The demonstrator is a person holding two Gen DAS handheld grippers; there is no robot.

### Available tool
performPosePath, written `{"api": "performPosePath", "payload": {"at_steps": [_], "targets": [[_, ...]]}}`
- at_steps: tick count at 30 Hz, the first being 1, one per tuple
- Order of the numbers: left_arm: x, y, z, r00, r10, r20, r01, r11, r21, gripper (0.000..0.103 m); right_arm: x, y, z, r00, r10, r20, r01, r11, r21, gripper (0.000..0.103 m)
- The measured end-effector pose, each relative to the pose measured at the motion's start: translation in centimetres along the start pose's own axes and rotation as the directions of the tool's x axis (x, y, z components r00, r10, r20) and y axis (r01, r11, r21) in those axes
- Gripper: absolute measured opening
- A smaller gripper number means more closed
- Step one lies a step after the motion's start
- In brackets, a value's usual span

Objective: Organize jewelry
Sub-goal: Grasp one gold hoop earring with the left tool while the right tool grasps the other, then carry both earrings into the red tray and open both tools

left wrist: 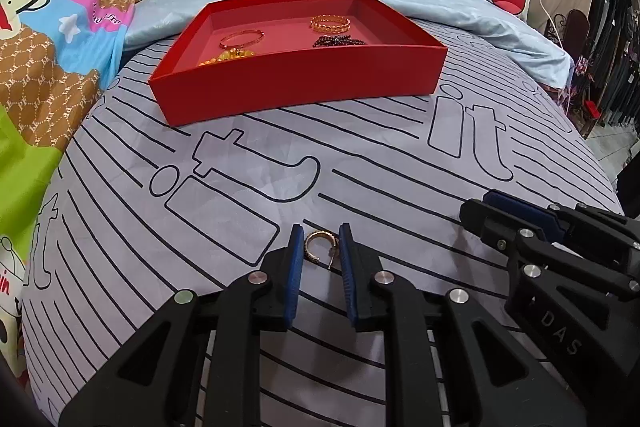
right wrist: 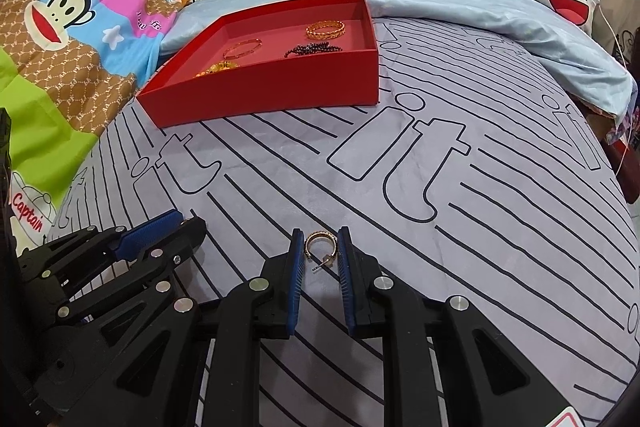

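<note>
Two gold hoop earrings lie on the striped grey bed sheet [left wrist: 384, 155], well short of the red box [left wrist: 296, 87] that already holds a gold bangle [left wrist: 241, 39], a wider gold bracelet [left wrist: 330, 23], a dark bead strand [left wrist: 339, 41] and some amber beads [left wrist: 226, 57]. The left gripper [left wrist: 321, 259] has its jaws partly open with one hoop earring [left wrist: 318, 245] between the blue pads, close on both sides but not visibly clamped; the right gripper [right wrist: 320, 259] stands the same way around the other hoop earring [right wrist: 320, 247], whose post points back toward the camera. The main risk is the soft bedding: as the jaws close, the pads may pinch a fold of sheet along with the hoop, or press the thin ring down into the fabric so it slides out underneath. The hoops lie flat, so the pads may meet only the curved rim, and a squeeze could flip or squirt the earring forward. The post on the right-hand piece looks thin, though the view is too small to be sure, and could bend if caught. With both grippers working near each other, a sideways drift could knock them together, and a weak hold could drop an earring onto the busy stripes on the way to the box
</note>
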State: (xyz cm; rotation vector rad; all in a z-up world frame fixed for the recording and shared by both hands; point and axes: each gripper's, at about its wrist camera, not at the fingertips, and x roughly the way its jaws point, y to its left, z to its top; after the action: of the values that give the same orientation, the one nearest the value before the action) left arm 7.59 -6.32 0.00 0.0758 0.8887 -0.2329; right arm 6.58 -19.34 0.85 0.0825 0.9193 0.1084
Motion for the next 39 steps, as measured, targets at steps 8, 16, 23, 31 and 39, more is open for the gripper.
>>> {"api": "performPosePath", "payload": {"at_steps": [8, 16, 23, 31, 39], "targets": [[-1.5, 0.7, 1.0, 1.000, -0.014, 0.016, 0.015, 1.000, -0.016, 0.017, -1.2, 0.3, 1.0, 0.999, 0.008, 0.032, -0.008, 1.000, -0.013, 0.016], [-2.7, 3.0, 4.0, 0.998, -0.006, 0.056, 0.008, 0.999, -0.035, 0.017, -1.9, 0.8, 4.3, 0.996, 0.045, 0.075, -0.043, 0.999, -0.023, 0.016], [-3.0, 4.8, 8.7, 0.994, 0.006, 0.106, -0.002, 0.999, -0.036, 0.017, -1.3, 1.7, 8.7, 0.992, 0.052, 0.112, -0.046, 0.997, -0.063, 0.016], [-0.5, 6.4, 15.0, 0.992, 0.014, 0.129, -0.010, 0.999, -0.033, 0.017, 1.7, 2.2, 15.2, 0.991, 0.080, 0.109, -0.071, 0.994, -0.081, 0.016], [4.3, 8.0, 19.8, 0.996, 0.011, 0.091, -0.006, 0.998, -0.057, 0.017, 6.1, 2.2, 20.3, 0.993, 0.087, 0.074, -0.082, 0.994, -0.069, 0.016]]}}
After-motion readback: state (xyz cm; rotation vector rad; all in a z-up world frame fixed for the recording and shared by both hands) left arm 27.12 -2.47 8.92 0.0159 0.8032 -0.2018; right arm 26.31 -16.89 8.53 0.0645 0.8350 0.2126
